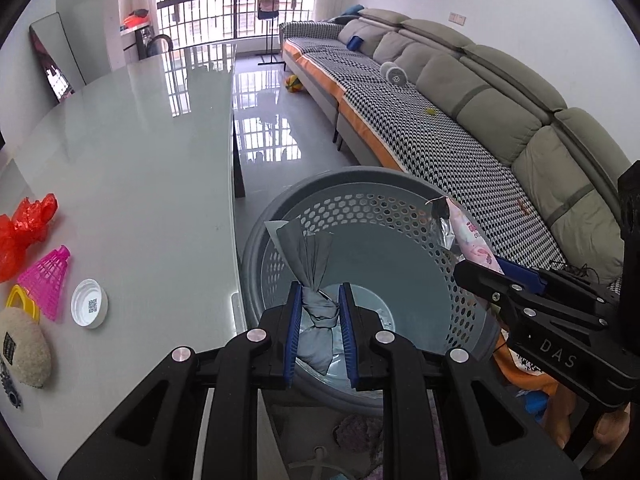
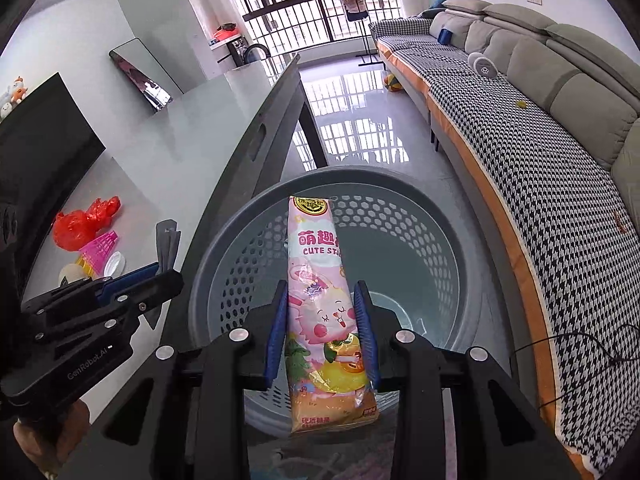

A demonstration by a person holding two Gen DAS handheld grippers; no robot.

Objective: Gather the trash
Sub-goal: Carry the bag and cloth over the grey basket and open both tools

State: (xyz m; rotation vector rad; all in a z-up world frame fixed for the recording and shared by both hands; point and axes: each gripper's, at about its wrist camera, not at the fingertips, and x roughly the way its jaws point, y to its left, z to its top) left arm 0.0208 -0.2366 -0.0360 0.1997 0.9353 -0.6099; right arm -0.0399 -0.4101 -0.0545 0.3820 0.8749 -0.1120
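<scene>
My left gripper (image 1: 319, 312) is shut on a grey crumpled wrapper (image 1: 312, 264) and holds it over the open grey perforated basket (image 1: 372, 216). My right gripper (image 2: 322, 320) is shut on a pink candy bag (image 2: 320, 304) and holds it over the same basket (image 2: 248, 264). The right gripper and pink bag (image 1: 472, 240) show at the right of the left wrist view. The left gripper (image 2: 132, 280) shows at the left of the right wrist view, beside the table edge. The basket's inside looks bare.
On the grey table (image 1: 140, 152) lie a red plastic bag (image 1: 24, 232), a pink shuttlecock (image 1: 48, 280), a white lid (image 1: 89, 303), a yellow ring (image 1: 20, 300) and a beige round object (image 1: 24, 352). A grey sofa (image 1: 480, 120) runs along the right. Shiny floor lies between.
</scene>
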